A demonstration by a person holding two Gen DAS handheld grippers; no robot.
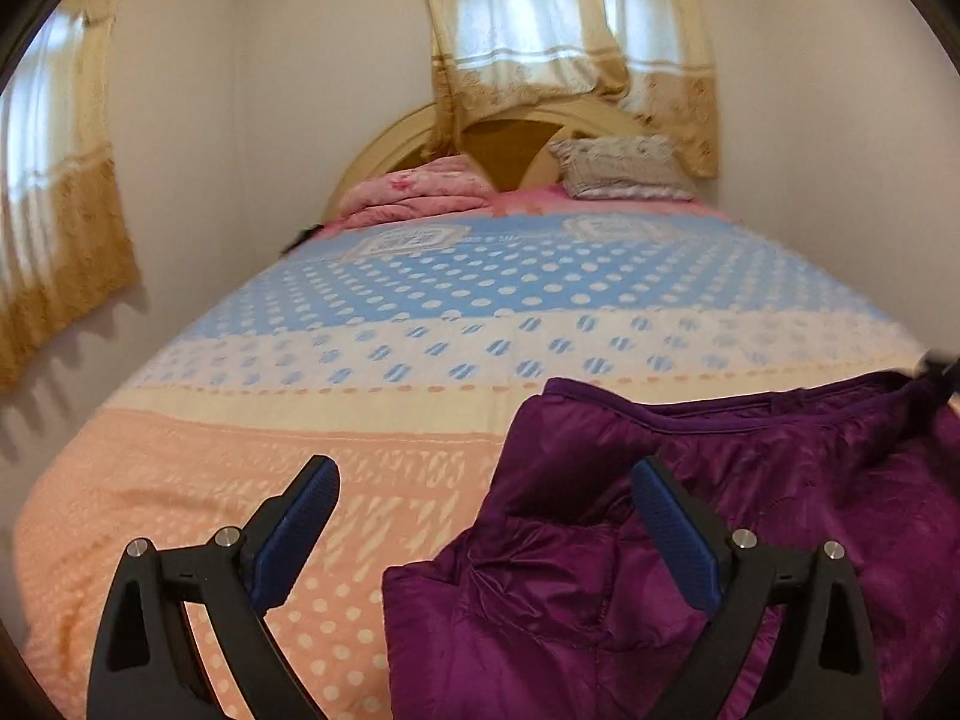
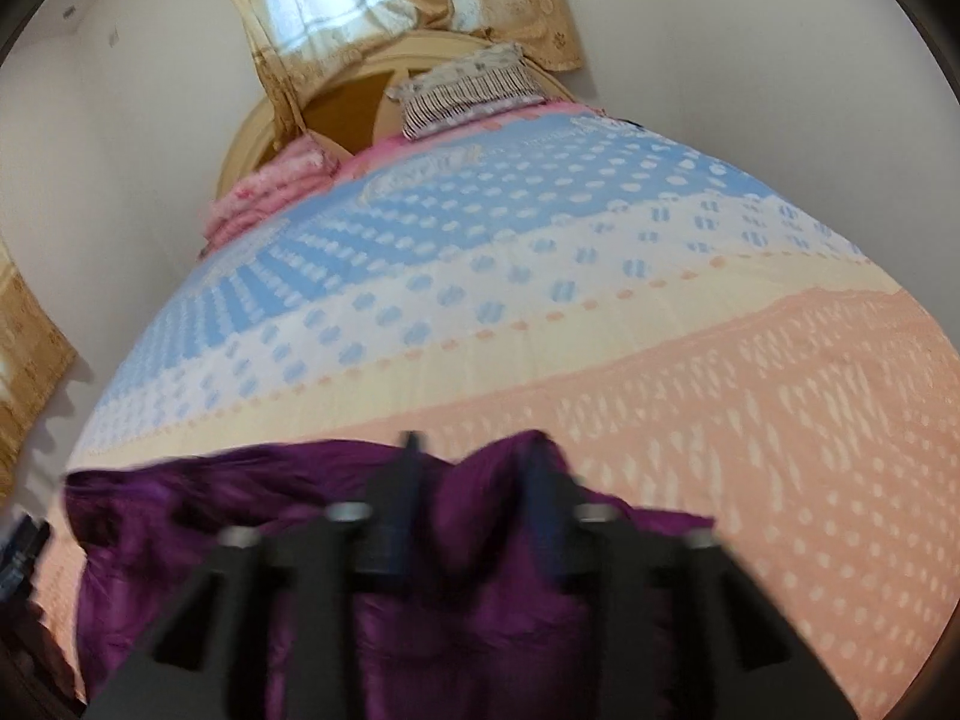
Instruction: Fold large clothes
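Note:
A purple quilted jacket [image 1: 690, 516] lies on the bed's near end, on the peach part of the bedspread [image 1: 210, 480]. My left gripper [image 1: 486, 480] is open and empty, hovering over the jacket's left edge, its right finger above the fabric. In the right wrist view the jacket [image 2: 312, 540] is bunched under my right gripper [image 2: 474, 456], whose fingers are close together with a fold of purple fabric between them. That view is blurred by motion. The right gripper's tip shows at the far right of the left wrist view [image 1: 942, 369].
The bed has a blue, white and peach dotted bedspread [image 2: 600, 300]. A folded pink blanket [image 1: 414, 192] and a pillow [image 1: 624, 171] lie at the wooden headboard [image 1: 390, 144]. Curtained windows [image 1: 570, 30] are behind and to the left. Walls are close on both sides.

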